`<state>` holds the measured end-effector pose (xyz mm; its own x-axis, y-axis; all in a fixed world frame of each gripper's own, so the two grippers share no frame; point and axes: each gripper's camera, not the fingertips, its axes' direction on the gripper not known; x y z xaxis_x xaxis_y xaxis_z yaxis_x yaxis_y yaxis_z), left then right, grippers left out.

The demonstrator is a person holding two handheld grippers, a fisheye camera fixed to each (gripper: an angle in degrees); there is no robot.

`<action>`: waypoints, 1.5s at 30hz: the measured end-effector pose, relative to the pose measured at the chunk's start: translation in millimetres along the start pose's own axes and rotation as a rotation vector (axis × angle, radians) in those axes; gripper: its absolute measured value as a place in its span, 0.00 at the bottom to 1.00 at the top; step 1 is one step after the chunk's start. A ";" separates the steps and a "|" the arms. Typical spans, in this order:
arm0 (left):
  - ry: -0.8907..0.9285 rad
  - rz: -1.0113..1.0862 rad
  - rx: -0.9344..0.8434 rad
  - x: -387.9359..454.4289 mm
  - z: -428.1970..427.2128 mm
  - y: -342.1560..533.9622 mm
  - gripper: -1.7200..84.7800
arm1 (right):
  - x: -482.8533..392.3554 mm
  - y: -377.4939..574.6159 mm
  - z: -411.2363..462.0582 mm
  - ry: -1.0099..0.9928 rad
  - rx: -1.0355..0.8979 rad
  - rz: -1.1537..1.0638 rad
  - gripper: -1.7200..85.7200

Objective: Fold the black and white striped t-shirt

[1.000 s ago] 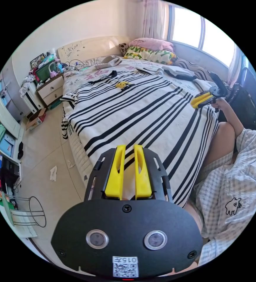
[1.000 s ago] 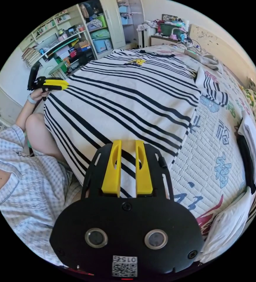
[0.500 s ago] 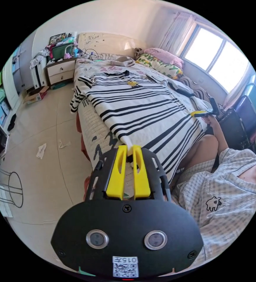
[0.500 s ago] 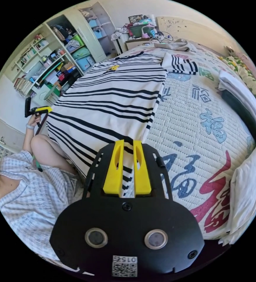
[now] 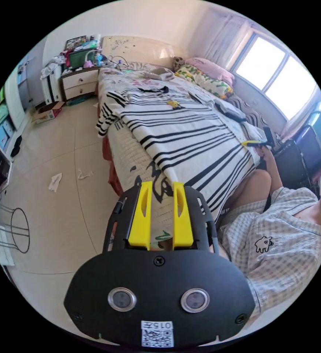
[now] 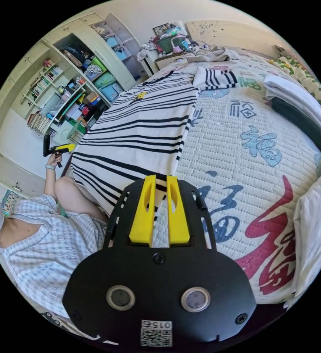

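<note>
The striped t-shirt (image 5: 182, 136) lies spread flat on the bed (image 6: 256, 154), its hem end hanging over the near edge by the person's knee (image 5: 254, 182). In the left gripper view, the left gripper (image 5: 161, 187) has its yellow jaws parted with a clear gap, and nothing sits between them; the quilt at the bed's corner shows through the gap, just beside the shirt's edge. That view also takes in the floor (image 5: 57, 206) with scraps of paper (image 5: 55, 182), a bedside drawer unit (image 5: 77, 82), the window (image 5: 274, 73), pillows (image 5: 204, 73), and one striped sleeve (image 5: 107, 114) drooping over the bed's side. The right gripper (image 5: 249, 143) appears there too, small and far off at the opposite hem corner, held in a hand.

In the right gripper view, the right gripper (image 6: 159, 182) has its jaws narrowly apart, with the shirt's striped hem corner lying between them; whether both jaws press on the cloth cannot be told. This view shows the printed quilt beside the shirt, the other sleeve (image 6: 215, 78) folded up near the collar, cluttered shelves (image 6: 63, 99), and the left gripper (image 6: 63, 148) raised in a hand, clear of the shirt
</note>
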<state>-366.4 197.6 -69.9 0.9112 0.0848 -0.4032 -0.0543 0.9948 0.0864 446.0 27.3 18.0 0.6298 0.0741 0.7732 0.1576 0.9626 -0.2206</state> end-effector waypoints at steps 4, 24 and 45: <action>-0.044 -0.015 0.207 8.1 -20.0 -31.4 0.11 | 11.1 -33.2 -35.8 0.063 0.138 0.002 0.10; 0.037 0.363 0.079 245.2 319.5 -541.0 0.15 | 145.6 -248.8 -21.9 0.067 0.279 0.115 0.14; 0.050 0.308 -0.093 284.7 522.4 -685.9 0.03 | 199.5 -271.1 -41.0 -0.131 0.240 0.179 0.02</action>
<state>143.6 -490.3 232.0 0.8251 0.3829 -0.4154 -0.3635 0.9227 0.1285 560.2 -229.6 207.7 0.5259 0.2652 0.8082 -0.1402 0.9642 -0.2251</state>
